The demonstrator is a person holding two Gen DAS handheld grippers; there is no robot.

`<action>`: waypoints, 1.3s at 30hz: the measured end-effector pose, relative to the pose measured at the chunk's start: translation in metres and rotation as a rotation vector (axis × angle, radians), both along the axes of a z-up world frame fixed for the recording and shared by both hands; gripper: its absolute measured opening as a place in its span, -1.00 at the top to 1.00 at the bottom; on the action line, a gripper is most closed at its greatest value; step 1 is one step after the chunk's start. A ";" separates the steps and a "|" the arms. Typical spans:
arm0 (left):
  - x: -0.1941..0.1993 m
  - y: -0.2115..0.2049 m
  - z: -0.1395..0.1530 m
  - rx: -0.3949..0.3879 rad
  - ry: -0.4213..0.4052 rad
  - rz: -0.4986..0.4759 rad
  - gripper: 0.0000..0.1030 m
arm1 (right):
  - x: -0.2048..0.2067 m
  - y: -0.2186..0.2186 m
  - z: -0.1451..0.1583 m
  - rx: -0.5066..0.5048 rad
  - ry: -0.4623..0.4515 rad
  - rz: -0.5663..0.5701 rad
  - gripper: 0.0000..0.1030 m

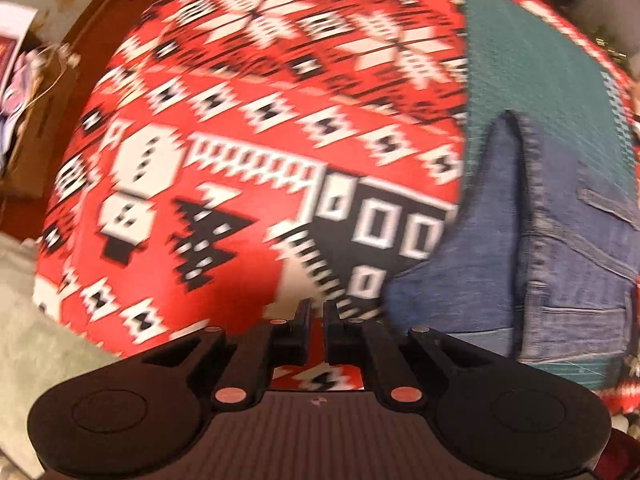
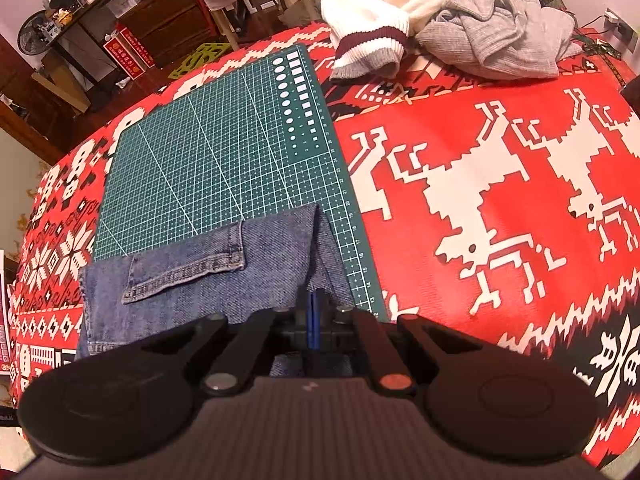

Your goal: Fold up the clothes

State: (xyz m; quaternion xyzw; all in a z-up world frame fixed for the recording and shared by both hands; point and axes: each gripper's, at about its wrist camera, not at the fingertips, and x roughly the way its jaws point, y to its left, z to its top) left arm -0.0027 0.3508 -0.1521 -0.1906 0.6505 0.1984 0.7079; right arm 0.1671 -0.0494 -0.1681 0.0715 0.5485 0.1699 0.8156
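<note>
Blue denim jeans (image 2: 200,280), folded with a back pocket facing up, lie on the near end of a green cutting mat (image 2: 220,160). My right gripper (image 2: 313,304) is shut on the jeans' right edge, and a ridge of denim rises from the mat into its jaws. In the blurred left wrist view the jeans (image 1: 500,260) and mat (image 1: 540,60) are on the right. My left gripper (image 1: 317,314) hovers over the red patterned tablecloth (image 1: 240,160), just left of the jeans. Its fingers stand a narrow gap apart with nothing between them.
A white sweater (image 2: 380,0) and a grey garment (image 2: 500,40) lie piled at the table's far edge. The red tablecloth (image 2: 480,160) is bare right of the mat. Wooden furniture (image 2: 160,20) stands beyond the table, and a cardboard box (image 1: 36,120) sits off its left side.
</note>
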 end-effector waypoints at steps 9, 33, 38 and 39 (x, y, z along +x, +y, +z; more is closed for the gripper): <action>0.003 -0.006 -0.007 -0.090 0.015 -0.049 0.91 | 0.001 -0.001 0.000 0.011 0.004 0.000 0.98; 0.009 -0.005 0.001 -0.178 -0.072 -0.063 0.92 | 0.000 0.002 0.003 0.013 -0.004 0.015 0.89; 0.004 0.005 0.004 -0.228 -0.111 -0.053 0.92 | 0.000 0.002 0.003 0.014 -0.004 0.018 0.89; 0.004 0.006 0.003 -0.222 -0.109 -0.054 0.89 | 0.000 0.002 0.003 0.015 -0.004 0.018 0.89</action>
